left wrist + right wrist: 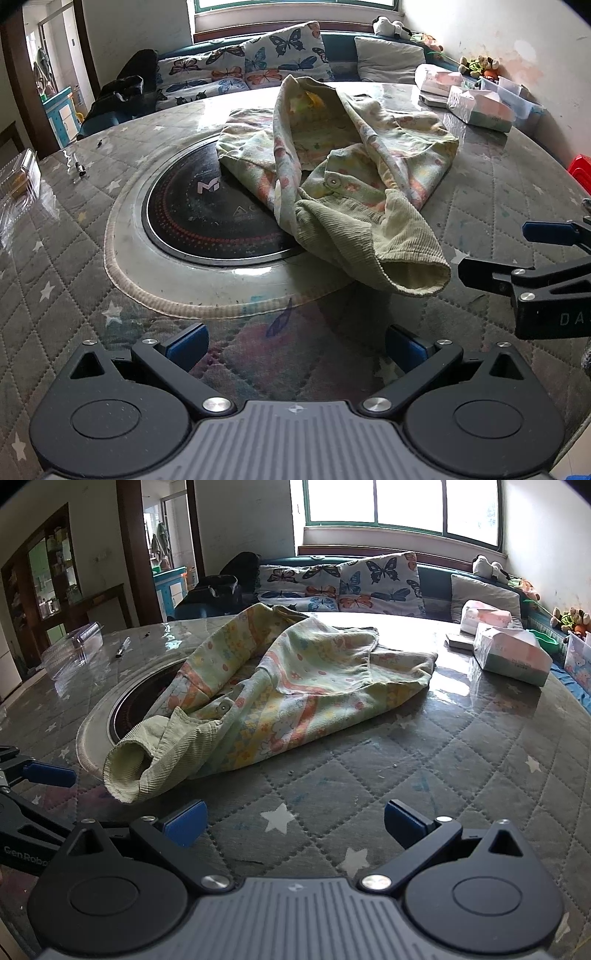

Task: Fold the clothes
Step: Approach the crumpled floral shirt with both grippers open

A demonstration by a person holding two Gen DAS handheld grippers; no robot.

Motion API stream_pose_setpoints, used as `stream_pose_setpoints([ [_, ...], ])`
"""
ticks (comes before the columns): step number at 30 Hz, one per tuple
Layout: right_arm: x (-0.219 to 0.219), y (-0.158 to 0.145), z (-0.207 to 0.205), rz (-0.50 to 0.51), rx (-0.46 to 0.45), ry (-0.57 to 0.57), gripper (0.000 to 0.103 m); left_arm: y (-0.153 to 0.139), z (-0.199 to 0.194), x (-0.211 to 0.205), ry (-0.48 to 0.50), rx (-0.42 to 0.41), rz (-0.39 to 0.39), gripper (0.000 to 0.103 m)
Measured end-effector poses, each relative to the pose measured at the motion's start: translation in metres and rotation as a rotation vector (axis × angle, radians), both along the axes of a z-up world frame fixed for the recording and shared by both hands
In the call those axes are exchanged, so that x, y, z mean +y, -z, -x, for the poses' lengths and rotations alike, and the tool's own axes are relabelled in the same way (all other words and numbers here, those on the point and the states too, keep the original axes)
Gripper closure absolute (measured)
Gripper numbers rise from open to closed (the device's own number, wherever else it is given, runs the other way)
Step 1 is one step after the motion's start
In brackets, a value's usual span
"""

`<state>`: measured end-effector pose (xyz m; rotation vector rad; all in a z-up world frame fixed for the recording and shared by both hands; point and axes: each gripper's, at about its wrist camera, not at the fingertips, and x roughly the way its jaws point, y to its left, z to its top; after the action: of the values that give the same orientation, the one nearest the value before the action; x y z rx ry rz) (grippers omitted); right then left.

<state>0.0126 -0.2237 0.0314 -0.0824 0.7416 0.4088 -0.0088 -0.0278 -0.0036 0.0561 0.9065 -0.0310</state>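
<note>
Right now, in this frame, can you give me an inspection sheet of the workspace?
Surface: round table with quilted star-print cover; inset black cooktop.
Job's things: child's jacket, crumpled, unfolded, partly over the cooktop.
Clutter: tissue packs, clear plastic container, pen.
Grippers: left gripper and right gripper open, empty, short of the jacket.
Cables: nothing seen.
Surroundings: bench with butterfly cushions, window, plush toys.

Black hand-held gripper (297, 349) with blue pads (188, 345), silver screws.
</note>
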Motion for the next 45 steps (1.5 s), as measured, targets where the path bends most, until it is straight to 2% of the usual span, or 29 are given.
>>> stream_pose_setpoints([
  [37, 0.012, -0.002, -0.014, 0.008, 0.007, -0.046, 0.0, -0.003, -0.011, 0.007, 0.0, 0.008, -0.015, 0.0],
  [45, 0.015, -0.014, -0.017, -0.007, -0.016, -0.076, 0.0, -0.016, -0.011, 0.009, 0.006, -0.021, -0.008, 0.0],
])
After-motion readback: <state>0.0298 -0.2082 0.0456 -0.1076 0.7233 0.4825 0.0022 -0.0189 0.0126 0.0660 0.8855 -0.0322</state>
